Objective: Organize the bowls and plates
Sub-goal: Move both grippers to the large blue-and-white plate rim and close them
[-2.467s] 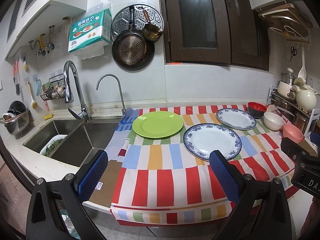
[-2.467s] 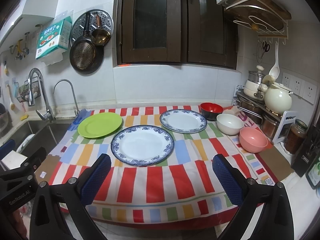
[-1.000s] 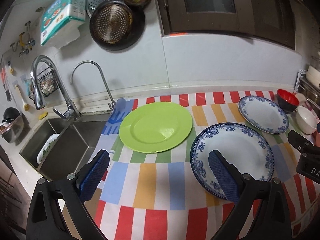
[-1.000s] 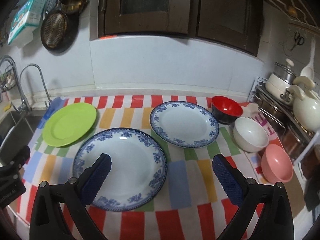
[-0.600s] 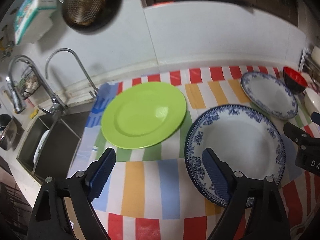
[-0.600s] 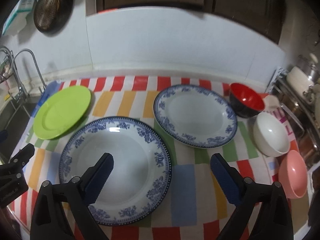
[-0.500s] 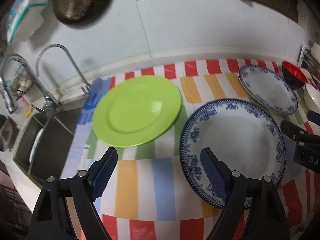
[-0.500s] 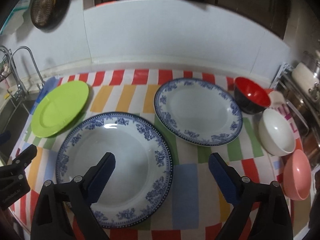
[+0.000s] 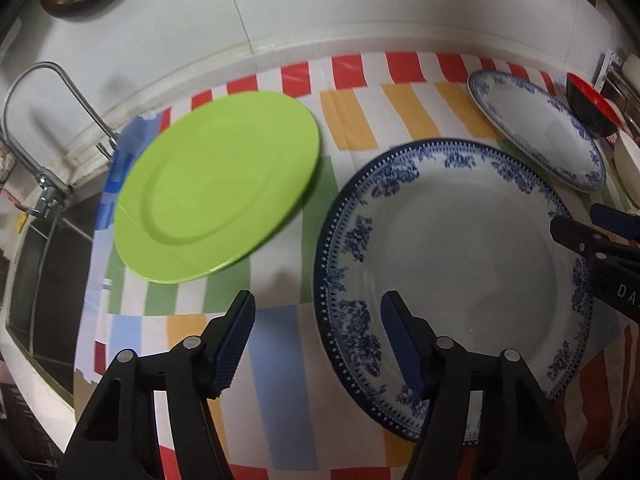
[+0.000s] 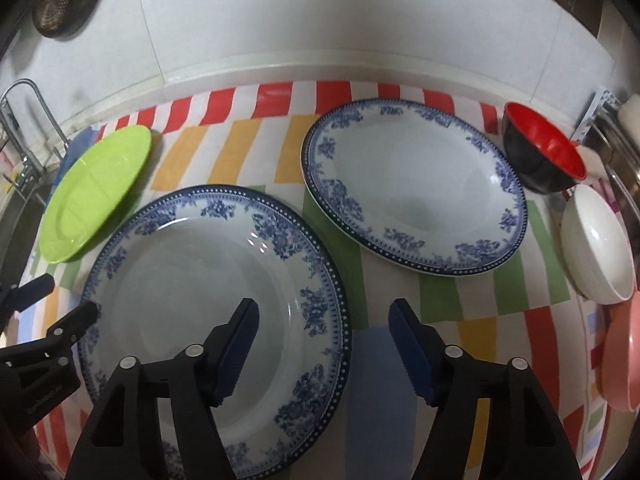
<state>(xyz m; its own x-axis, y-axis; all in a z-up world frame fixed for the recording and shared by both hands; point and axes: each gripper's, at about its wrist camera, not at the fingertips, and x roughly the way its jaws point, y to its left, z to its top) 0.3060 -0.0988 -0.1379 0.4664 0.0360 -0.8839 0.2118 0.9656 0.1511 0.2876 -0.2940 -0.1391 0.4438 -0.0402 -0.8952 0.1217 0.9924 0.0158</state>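
Observation:
A large blue-patterned plate (image 9: 460,264) (image 10: 200,280) lies on the striped cloth (image 9: 280,380). My left gripper (image 9: 320,336) is open and straddles its left rim. My right gripper (image 10: 324,344) is open and straddles its right rim. A green plate (image 9: 216,196) (image 10: 92,196) lies to the left. A second blue-patterned plate (image 9: 540,128) (image 10: 412,188) lies at the back right. A red bowl (image 10: 544,156), a white bowl (image 10: 596,240) and a pink bowl (image 10: 624,356) line the right side.
A sink (image 9: 40,280) with a curved tap (image 9: 48,120) is at the left, past the cloth's edge. A white tiled wall (image 10: 320,20) runs behind the counter. A rack with pots (image 10: 616,120) stands at the far right.
Both grippers have moved down and forward toward the large blue-patterned plate, and their jaws have narrowed. The dishes have not moved.

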